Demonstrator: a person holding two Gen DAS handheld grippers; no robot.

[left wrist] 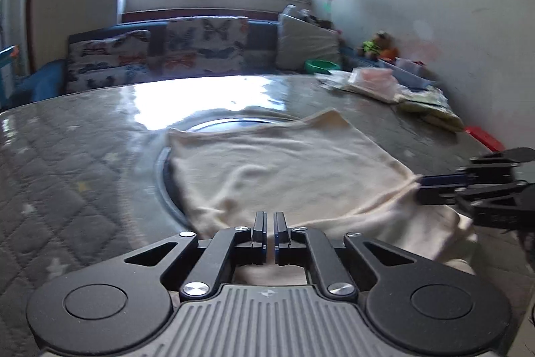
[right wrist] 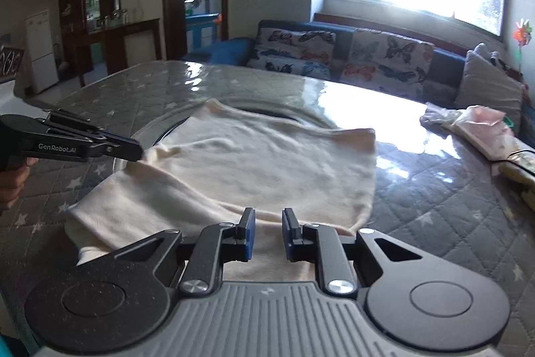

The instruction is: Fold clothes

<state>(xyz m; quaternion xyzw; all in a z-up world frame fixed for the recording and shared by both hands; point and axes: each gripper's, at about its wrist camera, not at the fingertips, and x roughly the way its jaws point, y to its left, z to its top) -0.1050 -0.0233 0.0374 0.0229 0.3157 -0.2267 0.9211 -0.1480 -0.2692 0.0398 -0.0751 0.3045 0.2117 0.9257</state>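
My left gripper (left wrist: 270, 230) is clenched on the cloth (left wrist: 284, 166). In its own view the jaws stand almost together. In the right wrist view its tip bites a puckered bit of the cloth's left edge, and the fabric rises to it in a small peak.

My right gripper (right wrist: 268, 230) is less plain. Its jaws stand part-way apart at the near edge with cream fabric showing in the gap, and in the left view the edge seems drawn up to its tip. I cannot tell whether it has a real hold or only rests there.

The cloth is spread on the worktop (right wrist: 451, 206), partly over the round inset in the middle, and another layer shows under its near side. It lies ahead of both grippers. Its near edge runs across from one gripper to the other, and its body stretches away toward the window. So the line between my two grippers lies along that edge, and the far edge is straight ahead and well apart.

I judge the step in hand to be a fold of the near edge forward over the rest. The left side is ready. The right needs a sure pinch first, or that side would sag and the crease would run crooked. Neither arm is nearer the far edge, so both should travel evenly.
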